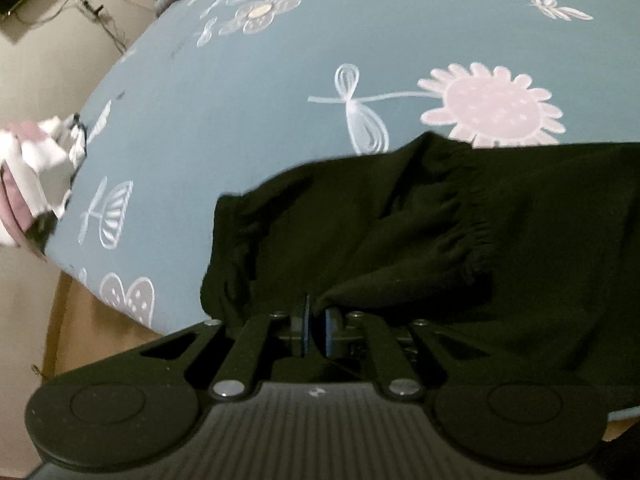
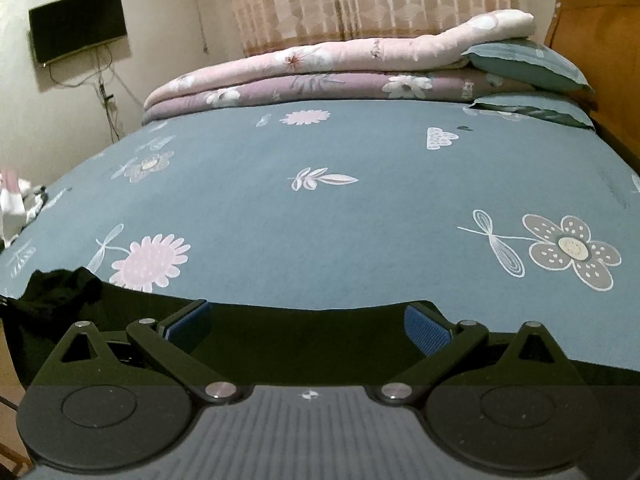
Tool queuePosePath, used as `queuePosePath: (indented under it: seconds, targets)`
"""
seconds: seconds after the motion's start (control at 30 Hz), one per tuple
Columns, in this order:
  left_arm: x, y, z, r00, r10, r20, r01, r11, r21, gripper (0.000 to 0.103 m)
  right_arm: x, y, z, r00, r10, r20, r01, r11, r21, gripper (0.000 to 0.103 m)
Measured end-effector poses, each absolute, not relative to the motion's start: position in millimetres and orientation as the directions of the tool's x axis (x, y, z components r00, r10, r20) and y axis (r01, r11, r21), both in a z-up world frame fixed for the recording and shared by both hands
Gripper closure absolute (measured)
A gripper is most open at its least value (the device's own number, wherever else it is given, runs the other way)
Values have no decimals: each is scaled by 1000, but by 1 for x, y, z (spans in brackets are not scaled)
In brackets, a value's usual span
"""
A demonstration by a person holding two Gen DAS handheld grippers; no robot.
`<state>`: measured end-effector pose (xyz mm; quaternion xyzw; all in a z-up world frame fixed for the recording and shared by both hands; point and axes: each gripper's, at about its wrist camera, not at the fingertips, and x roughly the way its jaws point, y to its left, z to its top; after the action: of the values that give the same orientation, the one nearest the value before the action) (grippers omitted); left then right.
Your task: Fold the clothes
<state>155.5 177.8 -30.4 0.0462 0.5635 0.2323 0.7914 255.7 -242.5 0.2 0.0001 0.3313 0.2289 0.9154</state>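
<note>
A black garment (image 1: 440, 232) with a gathered elastic edge lies bunched on the blue flowered bedsheet (image 1: 240, 120). My left gripper (image 1: 316, 330) is shut on a fold of this black cloth, which rises from between its blue pads. In the right wrist view the same black garment (image 2: 304, 332) stretches flat along the near edge of the bed. My right gripper (image 2: 308, 326) hovers over it, jaws wide open, blue pads (image 2: 424, 330) apart with nothing pressed between them.
Folded pink and purple quilts (image 2: 340, 72) and two blue pillows (image 2: 528, 64) are stacked at the far end of the bed. A white and pink cloth heap (image 1: 28, 168) hangs at the bed's left edge. A dark screen (image 2: 78, 24) hangs on the wall.
</note>
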Motion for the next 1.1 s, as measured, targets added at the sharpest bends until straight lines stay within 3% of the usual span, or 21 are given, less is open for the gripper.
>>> queuePosePath:
  seconds: [0.37, 0.5, 0.67, 0.73, 0.8, 0.9, 1.1]
  targets:
    - [128, 196, -47, 281, 316, -906, -351, 912, 209, 87, 250, -215, 2, 656, 388, -647, -456, 887, 69, 0]
    - [117, 198, -43, 293, 239, -926, -345, 929, 131, 65, 252, -205, 4, 647, 402, -648, -478, 876, 66, 0]
    - [103, 189, -21, 343, 146, -928, -320, 947, 30, 61, 256, -193, 6, 634, 429, -643, -514, 855, 63, 0]
    - [101, 185, -6, 390, 107, -914, -304, 952, -18, 56, 256, -190, 7, 629, 439, -642, -527, 848, 64, 0]
    - [112, 184, 3, 445, 68, -893, -287, 955, -70, 44, 255, -186, 7, 625, 446, -641, -535, 843, 65, 0]
    - [129, 184, 16, 523, 10, -852, -256, 955, -146, 41, 253, -183, 9, 625, 446, -641, -540, 840, 57, 0]
    - [185, 218, -14, 531, -4, -847, -293, 938, -188, 41, 243, -185, 10, 644, 390, -658, -510, 860, 11, 0]
